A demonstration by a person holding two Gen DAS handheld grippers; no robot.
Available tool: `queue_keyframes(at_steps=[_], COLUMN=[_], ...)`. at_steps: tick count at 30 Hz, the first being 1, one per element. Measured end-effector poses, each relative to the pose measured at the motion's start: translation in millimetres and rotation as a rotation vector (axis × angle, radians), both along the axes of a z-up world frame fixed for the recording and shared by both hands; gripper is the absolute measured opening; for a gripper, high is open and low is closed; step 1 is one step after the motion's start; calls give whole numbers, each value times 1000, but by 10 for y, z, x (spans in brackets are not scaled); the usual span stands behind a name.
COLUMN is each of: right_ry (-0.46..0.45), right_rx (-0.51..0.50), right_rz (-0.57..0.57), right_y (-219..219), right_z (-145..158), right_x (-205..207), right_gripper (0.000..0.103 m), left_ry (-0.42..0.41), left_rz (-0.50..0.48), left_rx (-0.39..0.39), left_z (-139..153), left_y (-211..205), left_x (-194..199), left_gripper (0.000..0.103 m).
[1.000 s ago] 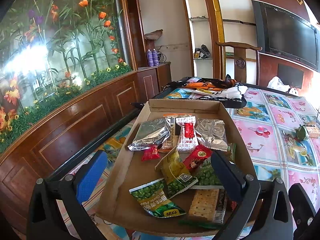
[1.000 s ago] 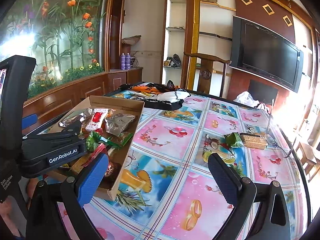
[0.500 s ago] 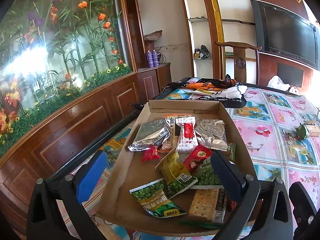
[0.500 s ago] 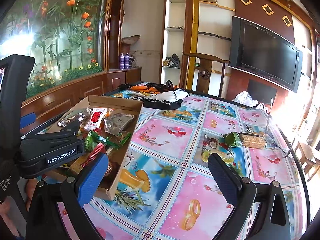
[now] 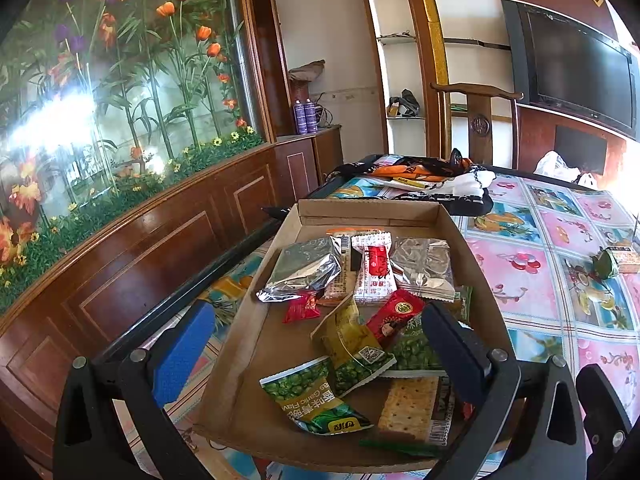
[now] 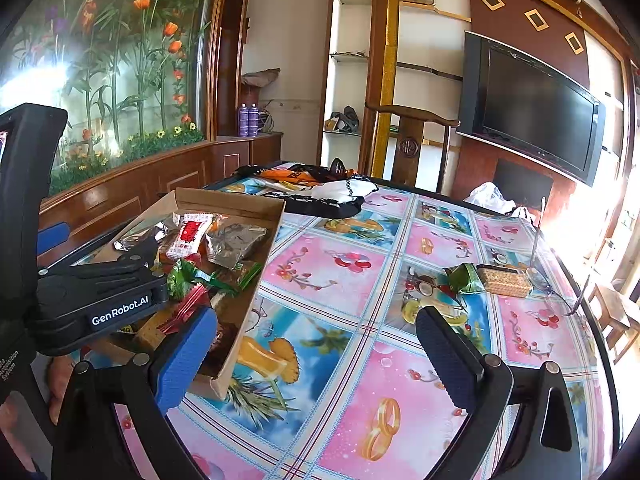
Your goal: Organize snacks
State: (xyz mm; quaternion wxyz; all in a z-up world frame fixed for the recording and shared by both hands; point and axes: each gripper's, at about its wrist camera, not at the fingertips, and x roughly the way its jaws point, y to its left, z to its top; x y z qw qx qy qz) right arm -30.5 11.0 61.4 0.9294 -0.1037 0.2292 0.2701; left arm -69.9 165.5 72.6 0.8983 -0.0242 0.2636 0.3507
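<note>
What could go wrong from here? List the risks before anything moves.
1. The shallow brown cardboard tray looks to overhang the table's near edge; pressing its front could tip it.
2. The loosely heaped snack packets lie between the open left gripper fingers; closing may catch two.
3. The green-wrapped cracker pack lies far from the open right gripper, near the thin upright rods.

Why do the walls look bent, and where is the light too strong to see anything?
Both views: fisheye lenses bow straight lines and blacken the corners. Left wrist view: glare whitens the flower mural. Right wrist view: sunlight bleaches the table's far right edge; snacks stay sharp.
</note>
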Motion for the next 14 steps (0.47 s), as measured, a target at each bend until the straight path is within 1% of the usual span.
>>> queue_keyframes(at_steps=[7,11,14], right_ry=[-3,-3,0], right_rx=[0,-1,4], right_rz=[-6,-7,-13], right_y=[-18,-21,-31], right_z=[5,7,14], right_x=[1,2,9], right_gripper=[101,101,101], left_ry=[1,5,16], left_rz=[-2,26,5], left_rx=[2,43,29], left_z=[10,21,6], left_y=[4,-13,3], left_x=[-9,-33,-18], left_gripper=[103,103,103])
